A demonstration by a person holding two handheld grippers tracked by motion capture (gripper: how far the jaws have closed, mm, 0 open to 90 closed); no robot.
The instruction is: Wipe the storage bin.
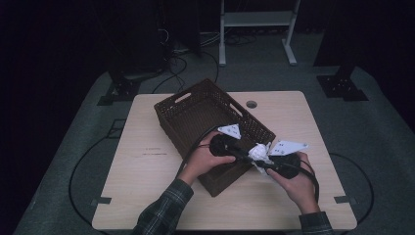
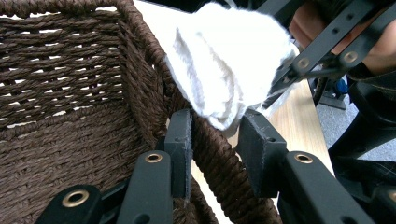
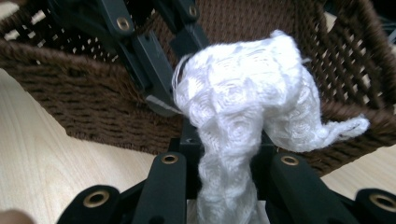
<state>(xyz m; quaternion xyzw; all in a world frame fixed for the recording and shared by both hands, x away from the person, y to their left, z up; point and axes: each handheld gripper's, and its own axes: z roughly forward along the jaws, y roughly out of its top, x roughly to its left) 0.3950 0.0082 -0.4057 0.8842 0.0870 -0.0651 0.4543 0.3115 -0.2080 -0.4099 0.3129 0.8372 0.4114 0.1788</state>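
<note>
White cloth (image 3: 243, 121): clenched in our right claw (image 3: 229, 154) at the basket (image 1: 195, 115) rim. Left claw (image 2: 215, 140) astride that rim, unclenched. Risk: cloth snagging on weave, dropping outside.

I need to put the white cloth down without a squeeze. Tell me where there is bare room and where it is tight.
The table lies bare left of the brown woven basket, and again along its far right, past the right gripper. The basket's far half looks empty. It is crowded at the basket's near right wall, where the left gripper straddles the rim and the white cloth hangs.
</note>
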